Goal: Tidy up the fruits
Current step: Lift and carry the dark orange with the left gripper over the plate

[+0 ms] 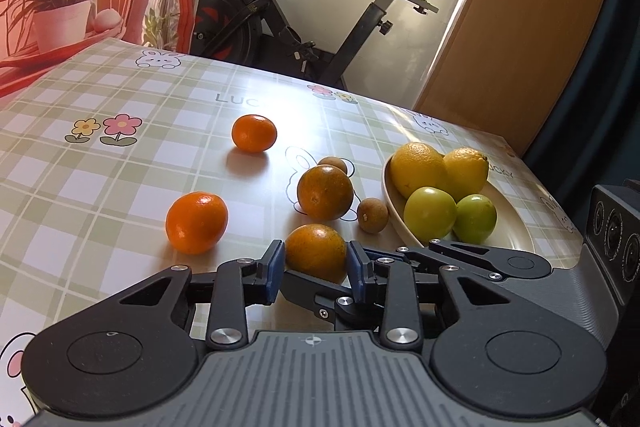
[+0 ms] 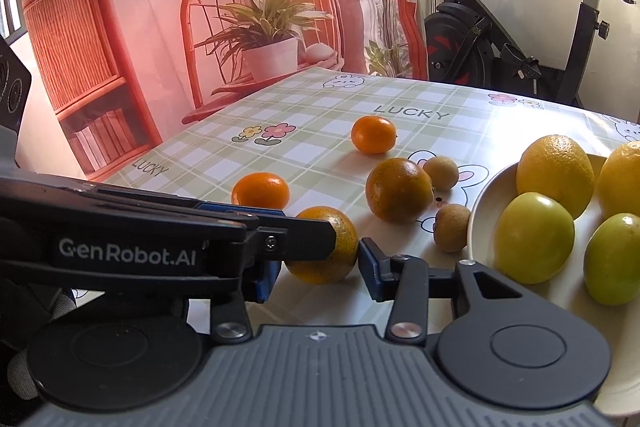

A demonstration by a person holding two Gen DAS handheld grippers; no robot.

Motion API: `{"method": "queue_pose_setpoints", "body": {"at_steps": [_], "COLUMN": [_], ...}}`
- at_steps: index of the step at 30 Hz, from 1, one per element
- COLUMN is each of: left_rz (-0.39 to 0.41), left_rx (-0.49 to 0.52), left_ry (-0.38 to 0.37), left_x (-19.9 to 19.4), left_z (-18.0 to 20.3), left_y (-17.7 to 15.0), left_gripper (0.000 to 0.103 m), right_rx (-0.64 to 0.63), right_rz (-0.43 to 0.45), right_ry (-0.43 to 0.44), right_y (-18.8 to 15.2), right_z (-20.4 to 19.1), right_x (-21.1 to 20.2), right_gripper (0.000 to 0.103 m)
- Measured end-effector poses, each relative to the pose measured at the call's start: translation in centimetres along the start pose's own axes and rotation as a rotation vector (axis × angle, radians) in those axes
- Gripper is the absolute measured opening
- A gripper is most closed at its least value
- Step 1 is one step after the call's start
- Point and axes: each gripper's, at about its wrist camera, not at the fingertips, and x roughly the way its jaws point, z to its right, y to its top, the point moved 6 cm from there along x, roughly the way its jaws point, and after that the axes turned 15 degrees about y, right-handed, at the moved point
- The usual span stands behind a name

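Note:
A speckled orange (image 1: 316,253) lies on the checked tablecloth between the blue pads of my left gripper (image 1: 316,267), whose jaws stand wide on either side of it; I cannot tell if they touch it. The same orange (image 2: 326,247) shows in the right wrist view, with my open right gripper (image 2: 316,275) just behind it and the left gripper's arm (image 2: 168,247) crossing in front. A cream bowl (image 1: 394,211) at the right holds two yellow citrus (image 1: 418,169) and two green fruits (image 1: 430,213). Several oranges, such as this one (image 1: 325,191), and two small brown fruits (image 1: 372,215) lie loose.
The table's far edge (image 1: 280,75) runs in front of an exercise bike (image 1: 280,19). A printed backdrop (image 2: 180,7) hangs at the left. A wooden panel (image 1: 520,27) stands at the right. The bowl (image 2: 486,195) sits close to the right gripper's right finger.

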Motion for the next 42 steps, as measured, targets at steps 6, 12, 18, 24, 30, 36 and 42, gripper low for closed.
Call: {"method": "queue_pose_setpoints", "body": {"at_steps": [6,12,18,24,30,36,42], "left_rz": [0.0,0.026,0.019,-0.033,-0.079,-0.079,-0.067], "left_rx": [0.023,0.086,0.117,0.07,-0.023,-0.005,0.008], "left_ry": [0.01,0.007,0.027,0.015,-0.021,-0.028,-0.022], "left_x": [-0.5,-1.2,-1.2,-0.6,0.3,0.7,0.5], "left_z": [0.5,1.9,2.4,1.5,0.5,1.3,1.4], "left_y": [-0.1,0.3,0.1,0.0,0.3,0.0,0.0], "left_gripper": [0.034,0.034,0.034,0.034,0.035,0.039,0.039], "right_rx": [0.015,0.019,0.016,0.015,0.009,0.04,0.052], "right_rz": [-0.017,0.042,0.071,0.057,0.035,0.017,0.006], "right_ry": [0.007,-0.005,-0.012,-0.023,-0.033,-0.036,-0.04], "right_y": [-0.3,-0.5,-0.7,-0.7,-0.9,-0.8,-0.8], "right_z": [0.0,-0.1,-0.3,-0.3,-0.4,0.1,0.4], "right_x": [0.0,-1.5,-2.5,-2.3,-1.9,-1.4,-1.2], "right_gripper": [0.046,0.044,0.043,0.045,0.047,0.047,0.046]}}
